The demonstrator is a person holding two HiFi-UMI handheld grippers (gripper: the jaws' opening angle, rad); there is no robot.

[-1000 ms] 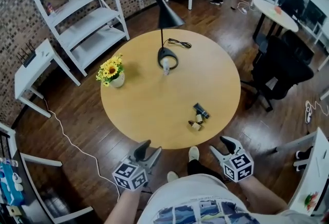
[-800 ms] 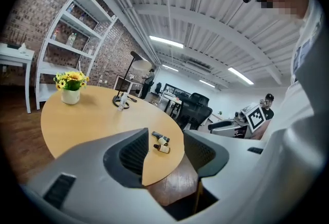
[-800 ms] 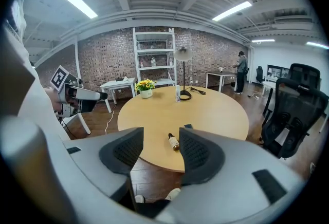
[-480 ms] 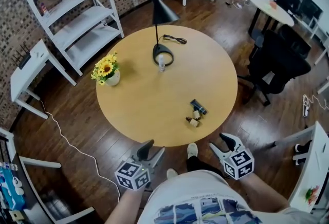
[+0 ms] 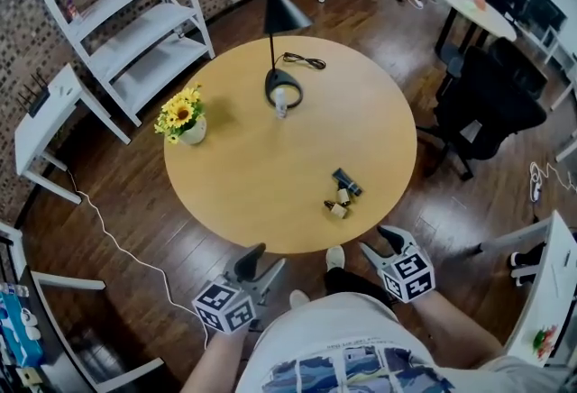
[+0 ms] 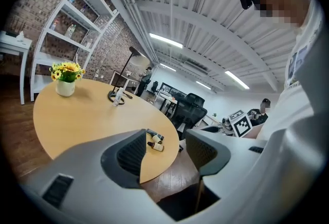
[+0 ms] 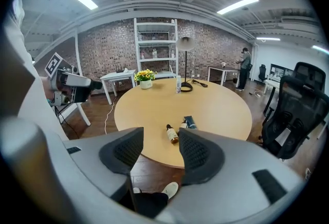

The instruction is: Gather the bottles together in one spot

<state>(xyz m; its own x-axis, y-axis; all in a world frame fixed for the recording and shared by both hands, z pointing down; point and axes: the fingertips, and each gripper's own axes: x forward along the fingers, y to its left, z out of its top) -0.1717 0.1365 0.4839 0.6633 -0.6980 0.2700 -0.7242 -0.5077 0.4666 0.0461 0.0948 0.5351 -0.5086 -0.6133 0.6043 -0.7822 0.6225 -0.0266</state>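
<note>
Bottles (image 5: 342, 197) lie in a loose cluster of three near the front right edge of the round wooden bench (image 5: 261, 170). A fourth, a slim white bottle (image 5: 280, 103), stands well apart on the far side, upright on the base of the black lamp (image 5: 282, 17). Both tools hover off the near rim, short of the wood. The left gripper (image 5: 266, 258) has just been opening its jaws, which stand wide with nothing between them. The right gripper (image 5: 377, 241) also has its jaws released and empty, looking at the cluster through the gap. In that cluster a small amber bottle (image 7: 171, 134) with a pale label and dark cap rests on its side. A second small one is just beside it, and a dark bottle (image 5: 348, 182) lies flat at the back. The hazards look plain. The near bottles are small, round and close to the rim, so a jaw that nudges rather than pinches could send one rolling off the bench to the floor. The white bottle calls for a long reach across the top, and it sits against the lamp's stem near the trailing cord (image 5: 306, 60). A careless approach could tip the bottle, snag the cord or rock the lamp. The flower pot (image 5: 185, 119) stands off to the left, out of the likely path.
</note>
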